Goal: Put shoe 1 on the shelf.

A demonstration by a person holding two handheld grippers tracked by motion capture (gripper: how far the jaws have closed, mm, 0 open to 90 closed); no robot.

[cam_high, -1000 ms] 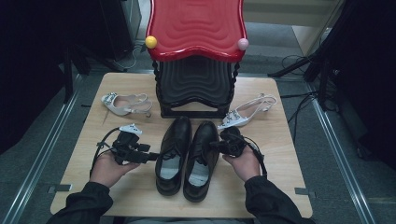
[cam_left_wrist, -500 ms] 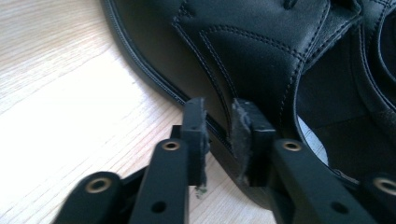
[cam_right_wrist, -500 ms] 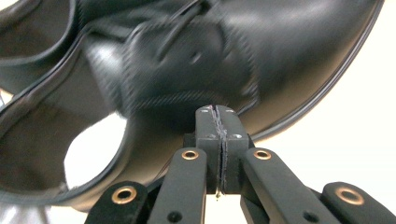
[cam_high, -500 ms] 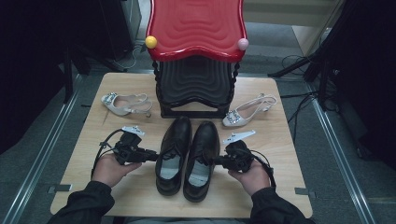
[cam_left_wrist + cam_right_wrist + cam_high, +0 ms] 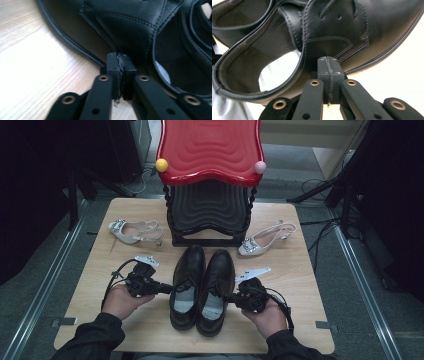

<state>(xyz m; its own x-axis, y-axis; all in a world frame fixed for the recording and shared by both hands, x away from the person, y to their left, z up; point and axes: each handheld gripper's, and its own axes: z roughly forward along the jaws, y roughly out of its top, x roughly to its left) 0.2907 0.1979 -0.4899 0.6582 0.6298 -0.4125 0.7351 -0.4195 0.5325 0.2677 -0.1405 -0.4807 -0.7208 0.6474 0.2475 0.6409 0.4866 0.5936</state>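
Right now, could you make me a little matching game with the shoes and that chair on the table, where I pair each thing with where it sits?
Things:
1. black shoes
2. red chair
3. left pale heeled shoe
4. right pale heeled shoe

Places:
A. far edge of the table, behind everything else
B. right of the chair's base
C. middle, between the two grippers
D. left of the chair's base

Pairs: 1-C, 2-A, 3-D, 4-B
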